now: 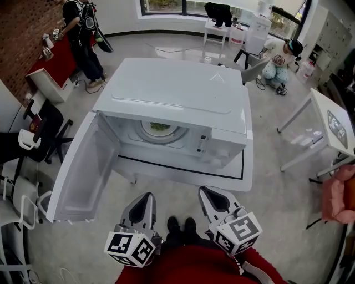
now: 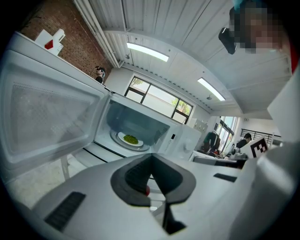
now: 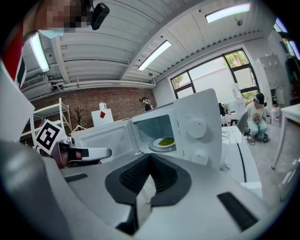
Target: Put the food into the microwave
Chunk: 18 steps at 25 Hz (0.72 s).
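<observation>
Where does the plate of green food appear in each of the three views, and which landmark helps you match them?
Head view: the plate of green food sits just above centre, inside the microwave.
Left gripper view: left of centre, deep in the cavity.
Right gripper view: slightly right of centre.
Shared landmark: the open microwave door, left of the plate in every view.

brick wall (image 1: 22,33): red, left side | floor (image 1: 277,211): pale grey, glossy | windows (image 1: 183,6): dark-framed, along far wall | ceiling (image 2: 187,28): white ribbed panels, strip lights (image 2: 147,51) lit | white table (image 1: 321,108): right | red-topped table (image 1: 52,64): left, by the brick
</observation>
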Tool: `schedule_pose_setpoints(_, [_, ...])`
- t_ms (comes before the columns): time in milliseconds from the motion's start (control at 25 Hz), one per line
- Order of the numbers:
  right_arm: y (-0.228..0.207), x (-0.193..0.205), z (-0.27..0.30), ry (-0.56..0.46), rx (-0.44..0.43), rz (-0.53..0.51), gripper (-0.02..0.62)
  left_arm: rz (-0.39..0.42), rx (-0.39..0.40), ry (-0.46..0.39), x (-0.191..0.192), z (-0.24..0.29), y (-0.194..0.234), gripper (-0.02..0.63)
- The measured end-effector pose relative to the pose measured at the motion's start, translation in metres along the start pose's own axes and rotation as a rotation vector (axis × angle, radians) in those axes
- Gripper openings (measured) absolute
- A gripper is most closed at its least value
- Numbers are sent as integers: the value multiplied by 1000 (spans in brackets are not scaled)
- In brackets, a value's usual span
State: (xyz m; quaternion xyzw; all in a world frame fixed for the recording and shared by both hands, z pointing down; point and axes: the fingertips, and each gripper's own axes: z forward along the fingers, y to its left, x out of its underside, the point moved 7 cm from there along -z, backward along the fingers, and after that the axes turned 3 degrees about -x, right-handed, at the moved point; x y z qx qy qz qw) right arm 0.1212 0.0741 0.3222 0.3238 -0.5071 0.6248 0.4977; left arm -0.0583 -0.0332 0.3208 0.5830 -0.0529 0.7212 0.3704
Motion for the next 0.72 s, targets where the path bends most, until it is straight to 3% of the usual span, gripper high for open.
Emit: schedule_pose_setpoints(720, [3, 1, 3, 17, -15, -36, 12, 13, 11, -4, -2, 6, -2, 8])
